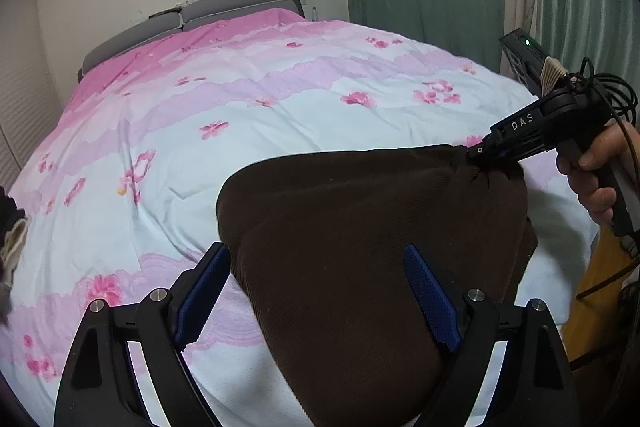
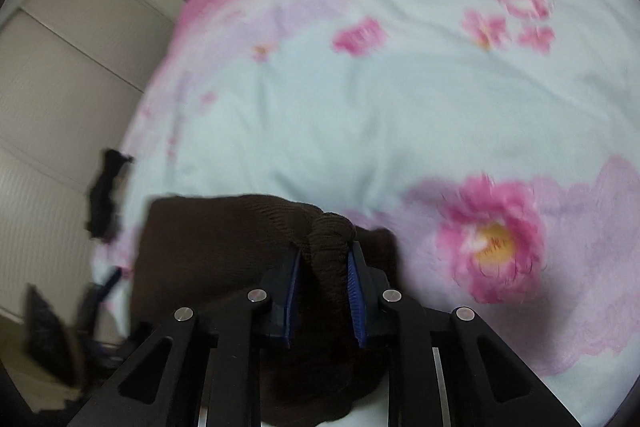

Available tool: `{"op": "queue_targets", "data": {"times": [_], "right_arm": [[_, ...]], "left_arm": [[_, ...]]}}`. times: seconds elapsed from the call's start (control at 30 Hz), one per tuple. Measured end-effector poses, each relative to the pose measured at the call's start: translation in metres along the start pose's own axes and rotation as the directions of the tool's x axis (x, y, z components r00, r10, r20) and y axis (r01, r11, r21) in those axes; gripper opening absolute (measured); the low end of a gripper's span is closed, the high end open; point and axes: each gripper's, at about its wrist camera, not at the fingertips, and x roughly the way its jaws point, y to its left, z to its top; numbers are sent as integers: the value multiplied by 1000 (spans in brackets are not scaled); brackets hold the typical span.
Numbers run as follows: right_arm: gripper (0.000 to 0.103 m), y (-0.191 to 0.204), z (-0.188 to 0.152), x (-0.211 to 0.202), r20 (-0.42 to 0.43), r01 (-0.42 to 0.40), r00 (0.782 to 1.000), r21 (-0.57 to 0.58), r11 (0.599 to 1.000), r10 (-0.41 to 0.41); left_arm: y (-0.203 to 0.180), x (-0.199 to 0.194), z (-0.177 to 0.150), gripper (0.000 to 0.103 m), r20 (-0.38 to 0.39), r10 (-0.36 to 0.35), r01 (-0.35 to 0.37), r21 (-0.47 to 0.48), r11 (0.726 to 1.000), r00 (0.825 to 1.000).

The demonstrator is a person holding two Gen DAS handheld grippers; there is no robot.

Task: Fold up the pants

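Brown pants (image 1: 360,247) lower centre of frame on bed (image 1: 240,131); right tongs (image 2: 324,259) clamped on bunched corner, left tongs (image 1: 316,291) apart w/ cloth between. Risk: thin bunch slips, fold skews

Black hand-held gripper (image 1: 314,291), blue ribbed pads (image 1: 430,295)

Pants (image 1: 360,247): matt brown ribbed knit. Quilt (image 1: 240,115): soft printed cloth, probably cotton. Left gripper (image 1: 316,291): matt black plastic, blue textured pads.
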Motion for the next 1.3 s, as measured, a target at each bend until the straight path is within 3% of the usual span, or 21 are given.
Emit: {"op": "queue_targets", "data": {"times": [0.1, 0.23, 0.4, 0.47, 0.6, 0.77, 0.83, 0.87, 0.9, 0.93, 1.0, 1.1, 1.3], "right_arm": [[30, 5, -6, 3, 8, -20, 1000, -13, 1000, 20], [56, 19, -12, -24, 81, -19, 996, -44, 999, 23], [56, 31, -51, -72, 233, 9, 972, -25, 1000, -3], [56, 31, -71, -79, 257, 1, 966, -3, 1000, 0], [56, 24, -114, -64, 219, -51, 975, 77, 996, 33], [56, 9, -119, -33, 191, -137, 976, 166, 977, 105], [50, 3, -113, -25, 196, -157, 973, 196, 968, 118], [41, 2, -111, -23, 201, -165, 972, 202, 965, 124], [24, 4, -107, -23, 195, -137, 976, 184, 973, 101], [20, 4, -104, -23, 189, -122, 978, 169, 978, 90], [17, 7, -98, -32, 221, -108, 972, 141, 984, 75], [17, 18, -89, -56, 320, -35, 947, 47, 998, 19], [19, -13, -92, -9, 186, -18, 982, 104, 994, -2]], "left_arm": [[1, -3, -1, 89, 1, 5, -5, 10, 1000, 1000], [7, -9, -2, 89, 6, 16, -16, 8, 1000, 1000], [17, -20, -6, 89, 13, 22, -22, -19, 1000, 1000], [19, -23, -8, 89, 14, 21, -21, -18, 1000, 1000], [19, -26, -13, 89, 10, 26, -26, -8, 1000, 1000], [21, -29, -17, 89, 3, 29, -29, -24, 999, 1000], [21, -30, -16, 89, 4, 34, -34, -26, 999, 999], [21, -30, -16, 89, 5, 35, -35, -27, 999, 999], [22, -30, -16, 89, 6, 37, -36, -26, 999, 999], [21, -30, -15, 89, 9, 38, -38, -25, 999, 999], [22, -29, -13, 89, 14, 39, -39, -27, 999, 999], [22, -28, -13, 89, 13, 38, -37, -35, 999, 999], [19, -23, -17, 89, -1, 36, -36, -23, 999, 999]]}}
